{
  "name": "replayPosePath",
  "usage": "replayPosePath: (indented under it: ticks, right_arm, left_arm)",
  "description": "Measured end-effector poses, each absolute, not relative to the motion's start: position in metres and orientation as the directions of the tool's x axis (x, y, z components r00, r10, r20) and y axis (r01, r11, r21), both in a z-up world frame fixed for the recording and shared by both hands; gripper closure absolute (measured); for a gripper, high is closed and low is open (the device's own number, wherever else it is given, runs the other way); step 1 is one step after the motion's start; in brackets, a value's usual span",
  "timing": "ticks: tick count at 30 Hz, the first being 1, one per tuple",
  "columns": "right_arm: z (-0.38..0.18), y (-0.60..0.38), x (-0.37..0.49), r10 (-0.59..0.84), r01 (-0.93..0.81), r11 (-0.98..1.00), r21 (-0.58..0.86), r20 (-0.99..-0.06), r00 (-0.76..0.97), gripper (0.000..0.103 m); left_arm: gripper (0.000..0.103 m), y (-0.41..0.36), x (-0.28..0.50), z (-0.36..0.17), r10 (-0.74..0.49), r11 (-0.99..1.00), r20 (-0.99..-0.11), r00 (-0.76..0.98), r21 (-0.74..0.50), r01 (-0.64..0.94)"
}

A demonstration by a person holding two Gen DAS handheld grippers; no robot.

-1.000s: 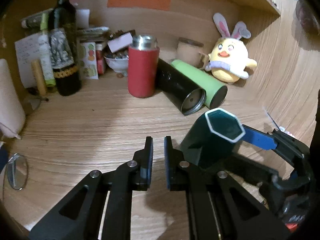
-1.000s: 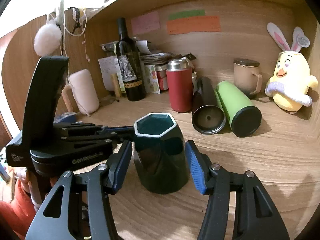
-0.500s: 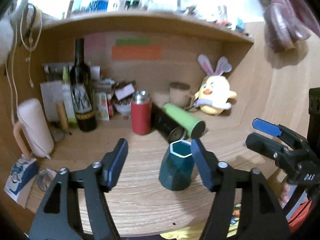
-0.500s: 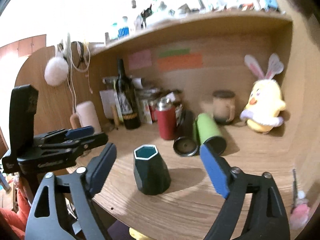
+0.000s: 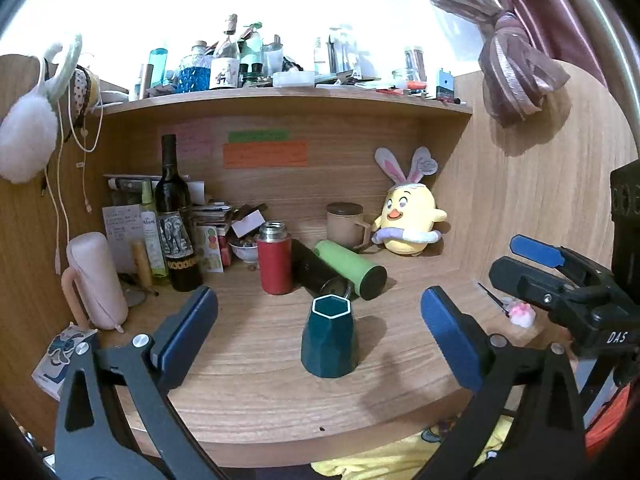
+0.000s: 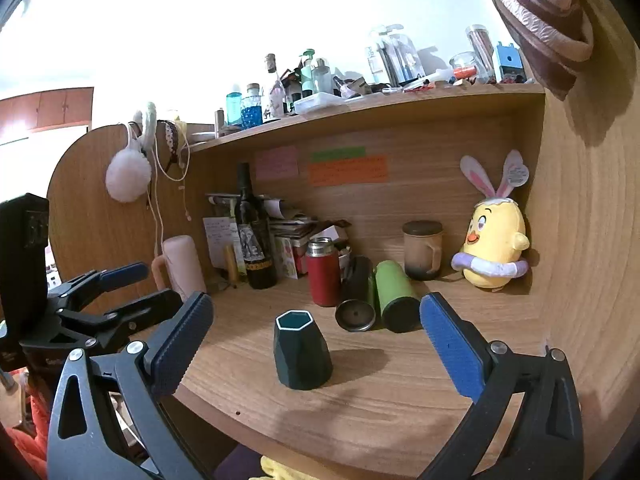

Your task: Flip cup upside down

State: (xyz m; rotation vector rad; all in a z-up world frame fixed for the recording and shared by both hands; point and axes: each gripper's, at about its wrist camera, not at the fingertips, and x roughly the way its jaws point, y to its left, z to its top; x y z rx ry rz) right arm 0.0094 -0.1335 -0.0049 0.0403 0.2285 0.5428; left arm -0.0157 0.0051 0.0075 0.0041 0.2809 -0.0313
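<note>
A dark green faceted cup (image 5: 329, 340) with a white hexagonal rim stands on the wooden desk (image 5: 260, 400) with its narrow white-rimmed end up. It also shows in the right wrist view (image 6: 302, 354). My left gripper (image 5: 320, 336) is open and empty, held back from the cup near the desk's front edge. My right gripper (image 6: 316, 344) is open and empty too, also back from the cup. Each gripper shows in the other's view, the right one (image 5: 560, 280) at the right and the left one (image 6: 108, 300) at the left.
Behind the cup are a red flask (image 5: 274, 258), a black flask (image 5: 318, 274) and a green flask (image 5: 352, 268) lying down, a tan mug (image 5: 346, 230), a yellow plush chick (image 5: 408, 220) and a wine bottle (image 5: 176, 220). A pink pouch (image 5: 96, 280) stands at left.
Both grippers have pulled back and away from the cup, and both have opened wide. The right gripper let go of the cup, which now stands alone on the desk.
</note>
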Motion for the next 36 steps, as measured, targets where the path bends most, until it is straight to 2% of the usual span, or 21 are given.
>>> replayPosePath:
  ticks: [36]
  right_arm:
    - [-0.0102,-0.1364,0.0017,0.5,-0.493,0.865,0.087,-0.211,0.84,0.0]
  left_arm:
    - [0.0,-0.0024,-0.0169,0.003,-0.031,0.999,-0.28,0.96,0.004,0.034]
